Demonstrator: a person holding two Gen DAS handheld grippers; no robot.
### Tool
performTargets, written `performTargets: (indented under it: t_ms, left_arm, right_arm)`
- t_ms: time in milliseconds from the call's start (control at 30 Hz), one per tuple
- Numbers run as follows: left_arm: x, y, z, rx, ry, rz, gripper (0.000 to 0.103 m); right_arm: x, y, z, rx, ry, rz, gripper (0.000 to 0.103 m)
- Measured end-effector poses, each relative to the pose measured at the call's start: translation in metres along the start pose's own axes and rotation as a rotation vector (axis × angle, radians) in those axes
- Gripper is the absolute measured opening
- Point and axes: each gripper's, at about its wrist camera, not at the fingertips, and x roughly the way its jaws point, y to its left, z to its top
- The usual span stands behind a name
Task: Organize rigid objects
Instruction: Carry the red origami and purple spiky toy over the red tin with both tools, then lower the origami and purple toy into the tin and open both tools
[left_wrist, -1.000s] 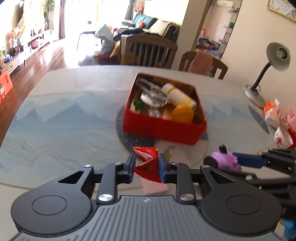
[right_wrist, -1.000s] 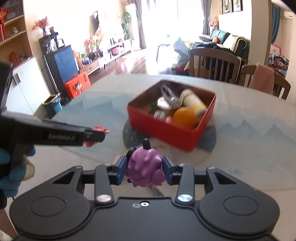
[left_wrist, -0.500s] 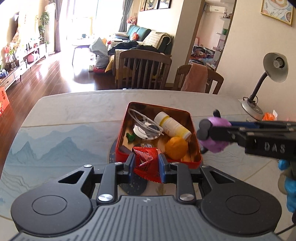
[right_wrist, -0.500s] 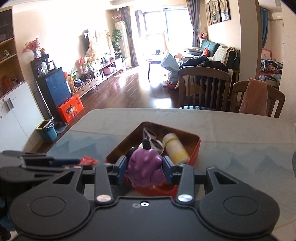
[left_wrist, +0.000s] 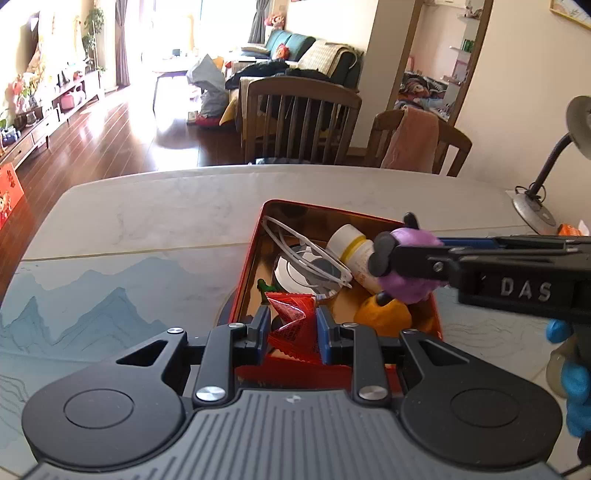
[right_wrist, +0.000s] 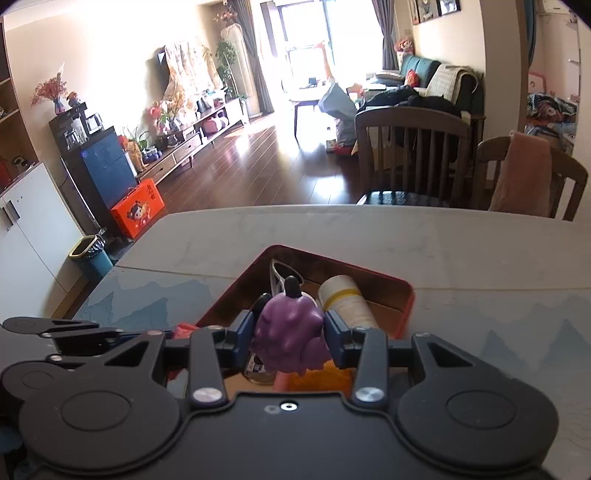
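Observation:
A red tin box (left_wrist: 246, 266) (right_wrist: 405, 306) sits on the table and holds glasses (left_wrist: 306, 247), a white bottle (left_wrist: 354, 251) (right_wrist: 343, 299), an orange fruit (left_wrist: 384, 314) and other small items. My left gripper (left_wrist: 291, 325) is shut on a red snack packet (left_wrist: 293, 321) above the box's near edge. My right gripper (right_wrist: 290, 334) is shut on a purple grape toy (right_wrist: 290, 332), also seen from the left wrist (left_wrist: 410, 266), and holds it over the right part of the box.
The table (left_wrist: 147, 221) has a blue mountain-pattern mat (left_wrist: 92, 295). A desk lamp (left_wrist: 535, 199) stands at the far right. Two wooden chairs (left_wrist: 299, 118) (right_wrist: 410, 147) stand behind the table.
Both grippers have risen and moved forward over the red box with their loads. The purple toy now hangs above the box's right side, the red packet above its near edge.

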Motion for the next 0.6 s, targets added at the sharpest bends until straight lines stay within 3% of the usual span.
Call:
performTargets:
  t_ms: [267,600]
  left_arm:
    - [0.031,-0.003,0.006,0.027,0.034,0.026,0.026]
    - [0.055,0.0,0.007,0.034,0.073,0.042,0.026]
  right_arm:
    - [0.029,-0.012,-0.002,0.039,0.074,0.003,0.041]
    - [0.027,-0.015,0.006,0.042,0.068,0.028,0.04]
